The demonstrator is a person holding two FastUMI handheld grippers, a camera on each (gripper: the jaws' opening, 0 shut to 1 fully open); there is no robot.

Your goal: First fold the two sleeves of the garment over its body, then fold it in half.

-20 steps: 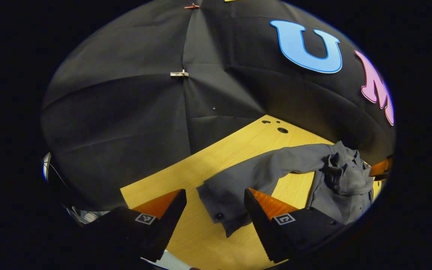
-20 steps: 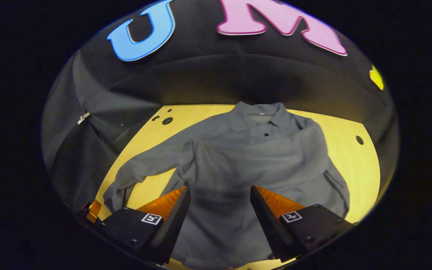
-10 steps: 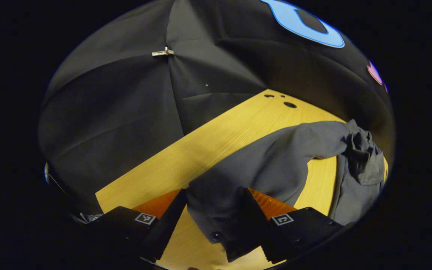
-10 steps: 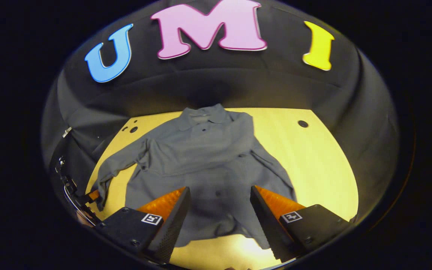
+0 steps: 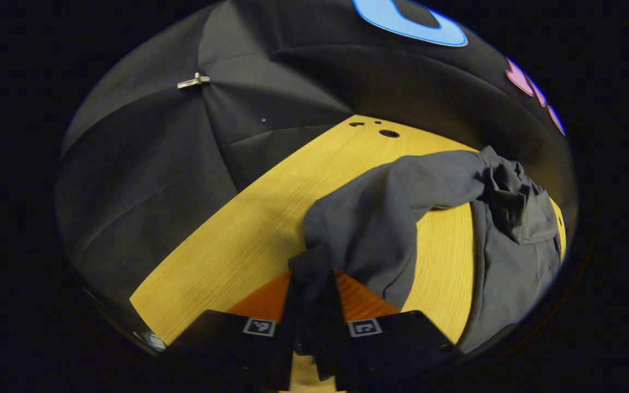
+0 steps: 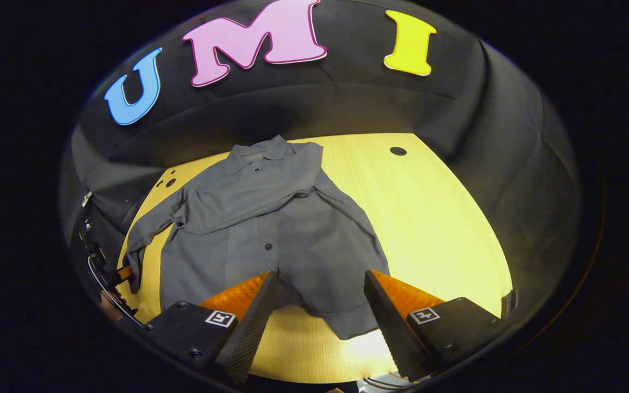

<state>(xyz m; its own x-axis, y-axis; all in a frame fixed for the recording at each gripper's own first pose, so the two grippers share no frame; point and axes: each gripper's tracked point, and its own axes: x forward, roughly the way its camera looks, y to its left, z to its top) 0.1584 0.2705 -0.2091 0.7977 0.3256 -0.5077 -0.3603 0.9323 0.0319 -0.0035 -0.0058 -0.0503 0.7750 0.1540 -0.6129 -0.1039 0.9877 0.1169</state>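
We record the left gripper (image 5: 314, 295) with its fingers drawn nearly together, pinching the cuff end of the grey shirt's sleeve (image 5: 372, 229); cloth fills the narrow gap between them and both fingers press on it. From the pinch the sleeve rises ahead of the fingers and arches to the right toward the bunched shoulder of the shirt (image 5: 516, 234), lifted off the wooden table (image 5: 249, 229) along part of its run. The shirt's body hangs down the far right of the left gripper view.

In the right gripper view the right gripper (image 6: 320, 305) stands wide apart, holding nothing and touching nothing that we can make out. The shirt (image 6: 287, 234) lies flat on the table (image 6: 434, 218) just ahead of and between its fingers, collar at the far end, hem nearest the fingertips. One sleeve lies folded across the chest; the other sleeve (image 6: 148, 240) stretches out ahead and to the left of this gripper, its end held up at the left gripper (image 6: 123, 273), seen near the table's edge.
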